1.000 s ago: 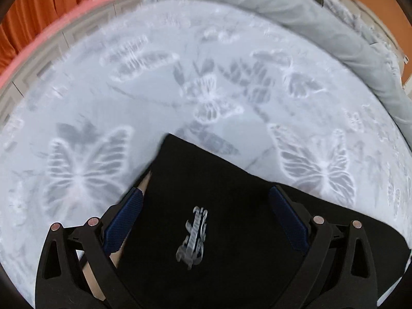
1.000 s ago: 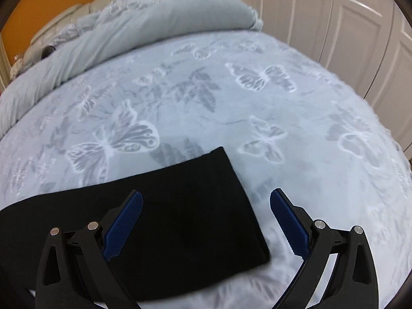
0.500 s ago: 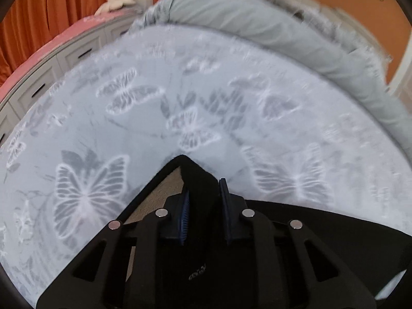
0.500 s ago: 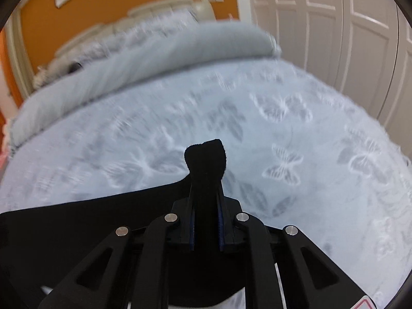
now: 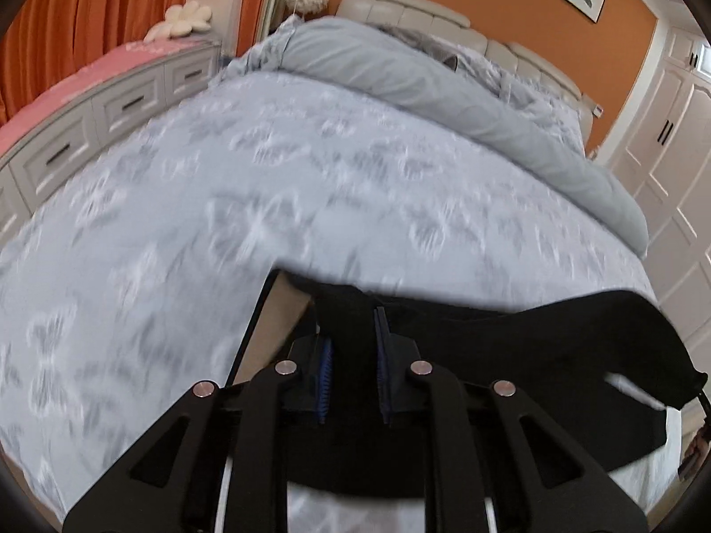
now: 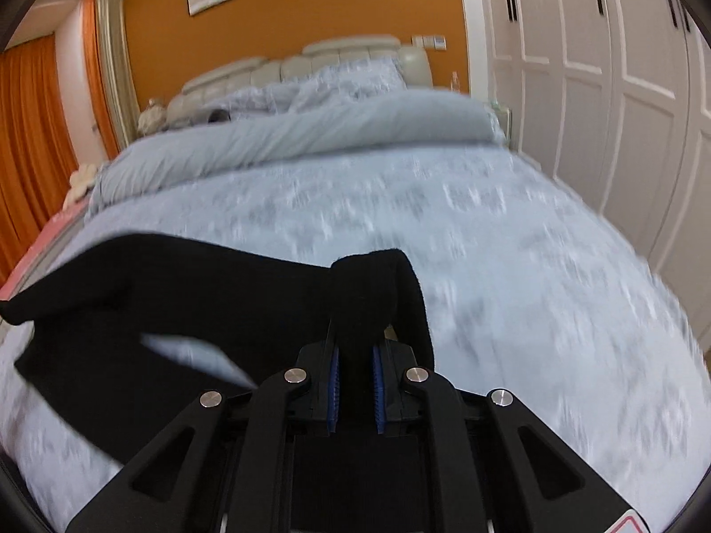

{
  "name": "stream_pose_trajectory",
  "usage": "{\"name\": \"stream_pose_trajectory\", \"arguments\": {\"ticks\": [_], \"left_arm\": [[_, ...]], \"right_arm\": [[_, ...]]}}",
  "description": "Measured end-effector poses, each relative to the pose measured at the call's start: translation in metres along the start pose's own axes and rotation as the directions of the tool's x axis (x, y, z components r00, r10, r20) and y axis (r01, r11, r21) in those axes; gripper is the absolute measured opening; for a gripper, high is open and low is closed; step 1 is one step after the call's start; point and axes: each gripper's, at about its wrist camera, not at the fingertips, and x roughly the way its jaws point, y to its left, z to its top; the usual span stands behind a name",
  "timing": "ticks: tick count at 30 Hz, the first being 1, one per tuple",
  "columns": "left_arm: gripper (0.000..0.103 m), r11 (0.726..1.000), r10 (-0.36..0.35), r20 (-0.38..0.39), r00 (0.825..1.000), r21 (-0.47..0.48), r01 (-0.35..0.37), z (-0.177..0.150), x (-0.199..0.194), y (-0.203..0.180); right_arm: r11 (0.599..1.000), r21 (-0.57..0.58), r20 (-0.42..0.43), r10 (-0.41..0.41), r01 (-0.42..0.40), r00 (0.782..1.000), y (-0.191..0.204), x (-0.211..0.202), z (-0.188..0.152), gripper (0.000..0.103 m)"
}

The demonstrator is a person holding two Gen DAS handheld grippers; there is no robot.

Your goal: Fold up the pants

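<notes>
Both grippers were clenched on the black pants [image 6: 186, 284] — the left gripper [image 5: 353, 357] on one end, the right gripper [image 6: 355, 355] on the other — probably so the cloth could be carried over as one fold. Held above the bedspread [image 5: 186, 204], the pants ran lengthwise from gripper to gripper — sagging between them.

We find the pants [image 5: 511, 342] above the near part of the bed [image 5: 222, 204], strung between the left gripper [image 5: 351, 346] at their left end and the right gripper [image 6: 355, 355] at their right end. A rolled duvet [image 5: 444, 97] lies across the far part, before the headboard [image 6: 289, 66]. Drawers [image 5: 89, 120] stand left of the bed, wardrobe doors [image 6: 600, 89] right.
</notes>
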Motion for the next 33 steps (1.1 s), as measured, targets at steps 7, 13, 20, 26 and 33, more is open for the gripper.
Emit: {"name": "stream_pose_trajectory", "arguments": {"ticks": [7, 13, 20, 26, 33], "left_arm": [[0.029, 0.992, 0.078, -0.141, 0.987, -0.083, -0.090, -0.074, 0.020, 0.043], [0.088, 0.964, 0.020, -0.091, 0.996, -0.264, -0.044, -0.077, -0.013, 0.045], [0.096, 0.891, -0.110, -0.237, 0.965, -0.453, -0.010, -0.080, 0.031, 0.026], [0.010, 0.822, -0.248, -0.201, 0.948, -0.561, 0.096, -0.083, 0.043, 0.037], [0.012, 0.894, -0.145, -0.249, 0.958, -0.448, 0.019, -0.082, 0.039, 0.044]], "right_arm": [[0.991, 0.096, -0.179, -0.072, 0.090, 0.981, -0.032, 0.017, -0.075, 0.023], [0.968, 0.187, -0.078, -0.157, 0.169, 0.985, -0.032, -0.030, -0.076, 0.063], [0.948, 0.317, 0.047, -0.058, 0.040, 0.997, 0.004, -0.070, -0.065, 0.067], [0.965, 0.259, 0.060, 0.029, -0.044, 0.998, 0.066, -0.060, -0.058, 0.068], [0.949, 0.293, -0.075, -0.097, 0.115, 0.992, 0.056, -0.031, -0.071, 0.070]]}}
